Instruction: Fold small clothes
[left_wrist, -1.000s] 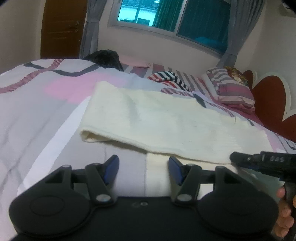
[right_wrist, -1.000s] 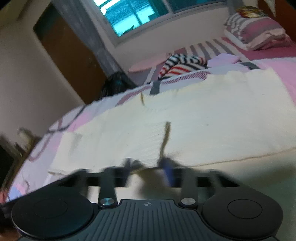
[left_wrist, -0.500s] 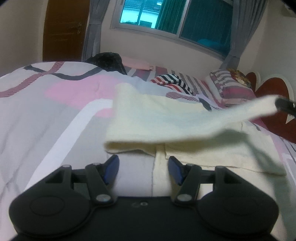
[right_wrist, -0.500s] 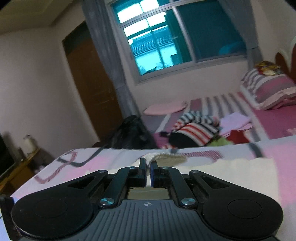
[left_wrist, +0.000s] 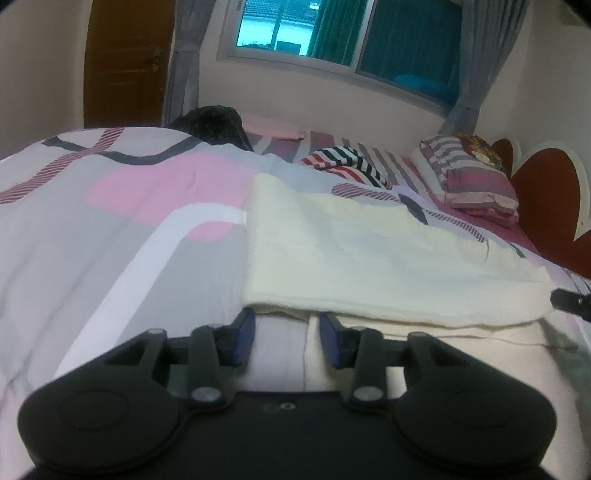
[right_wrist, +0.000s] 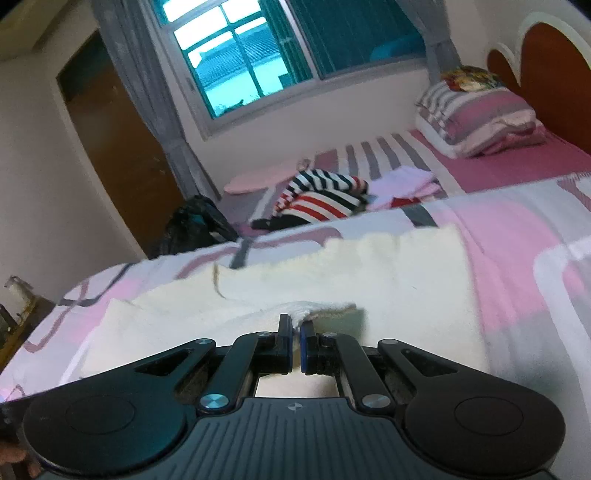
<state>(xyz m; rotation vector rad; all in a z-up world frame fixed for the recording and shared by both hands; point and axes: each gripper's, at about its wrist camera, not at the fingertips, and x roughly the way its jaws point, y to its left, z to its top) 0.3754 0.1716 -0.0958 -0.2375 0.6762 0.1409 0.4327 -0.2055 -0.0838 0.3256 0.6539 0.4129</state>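
Beyond the garment I see a striped shirt (right_wrist: 325, 197), a striped pillow (left_wrist: 469, 173) against the red headboard (left_wrist: 546, 206), and a black bag (left_wrist: 214, 123) near the wooden door (left_wrist: 125, 59). The cream knit garment (left_wrist: 369, 258), soft and nubbly, lies folded on the pink-and-grey quilt (left_wrist: 110, 229). My left gripper (left_wrist: 287, 334) sits released at its near edge; my right gripper (right_wrist: 296, 334) is clenched on a fold of it

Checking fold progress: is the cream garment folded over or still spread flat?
Folded over. The cream garment lies doubled on the bed, a lower layer showing beneath its near edge; the right gripper pinches its edge.
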